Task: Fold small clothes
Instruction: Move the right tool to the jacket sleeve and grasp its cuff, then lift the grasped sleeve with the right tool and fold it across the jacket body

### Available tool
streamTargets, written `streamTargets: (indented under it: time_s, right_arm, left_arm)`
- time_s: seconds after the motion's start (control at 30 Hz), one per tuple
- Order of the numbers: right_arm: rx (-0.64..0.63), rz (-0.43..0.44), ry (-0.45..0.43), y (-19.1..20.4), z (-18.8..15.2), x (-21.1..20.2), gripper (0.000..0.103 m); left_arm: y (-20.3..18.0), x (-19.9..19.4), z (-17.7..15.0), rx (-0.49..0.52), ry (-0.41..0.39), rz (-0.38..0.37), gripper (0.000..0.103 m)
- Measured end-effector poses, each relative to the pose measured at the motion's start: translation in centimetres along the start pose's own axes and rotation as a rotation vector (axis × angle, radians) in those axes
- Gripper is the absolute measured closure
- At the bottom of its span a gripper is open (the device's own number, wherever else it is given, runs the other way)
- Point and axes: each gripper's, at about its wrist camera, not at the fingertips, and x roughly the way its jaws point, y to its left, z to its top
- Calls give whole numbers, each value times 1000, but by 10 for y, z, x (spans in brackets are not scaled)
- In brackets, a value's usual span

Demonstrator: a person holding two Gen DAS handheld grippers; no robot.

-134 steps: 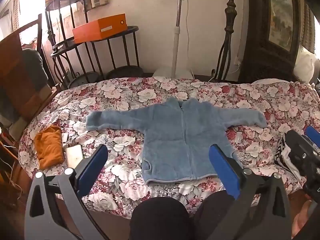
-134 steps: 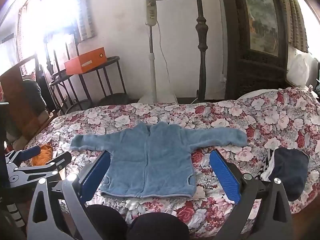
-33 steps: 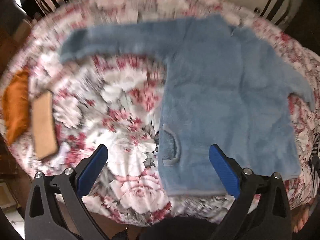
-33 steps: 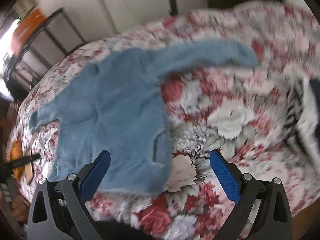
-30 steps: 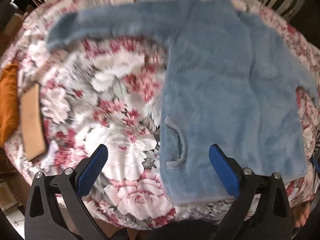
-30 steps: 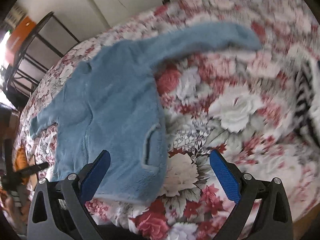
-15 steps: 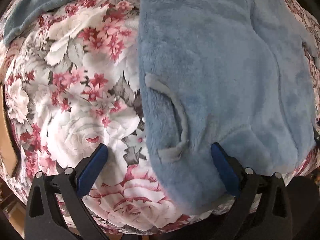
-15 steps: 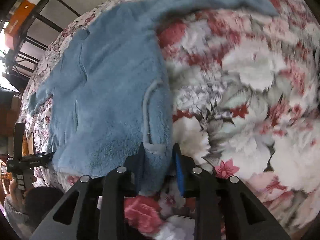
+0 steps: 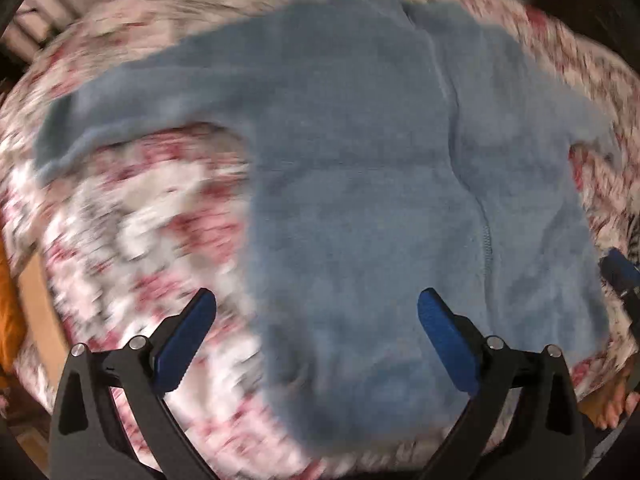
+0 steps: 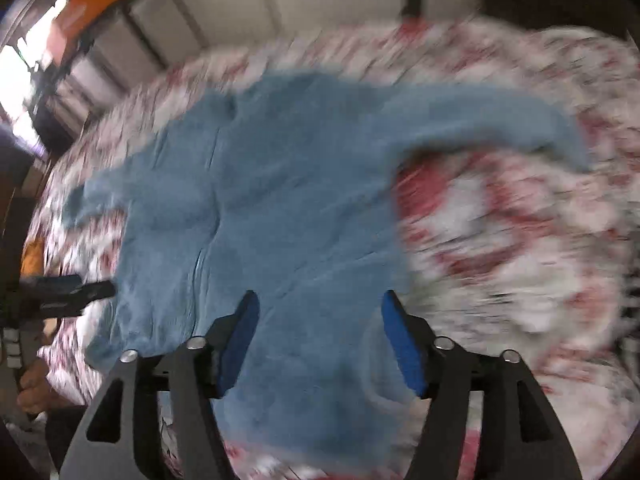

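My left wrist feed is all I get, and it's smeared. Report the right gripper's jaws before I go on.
Observer: The right gripper is opening. The blue jacket shows between its pads, which are not pressing it.
Operator: Give me the sleeve on that side.
Observer: That sleeve lies stretched out, unfolded, across the floral cover.
Operator: Now describe my gripper from over there.
Observer: The left gripper is at the jacket's opposite lower edge. Blur hides whether it touches.
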Motion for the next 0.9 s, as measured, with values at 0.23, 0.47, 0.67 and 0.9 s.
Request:
streamTargets:
  time_s: [0.23,0.47,0.67,0.9]
  right_arm:
    - [127,125,-2,-49,18,6,36]
    - [598,194,-277,-207,81,-23,39]
    - [789,214,-358,-279,101,-1,42]
    - [1012,192,-421,-328,95,36,46]
  left_arm:
    - [20,49,30,-77,205,-10,4]
    - [-6,-43,100,-143,-101,33,5]
    - [-58,-1,129,-206,-77,-41,5]
    - [-95,22,155,-199,-58,-49,5]
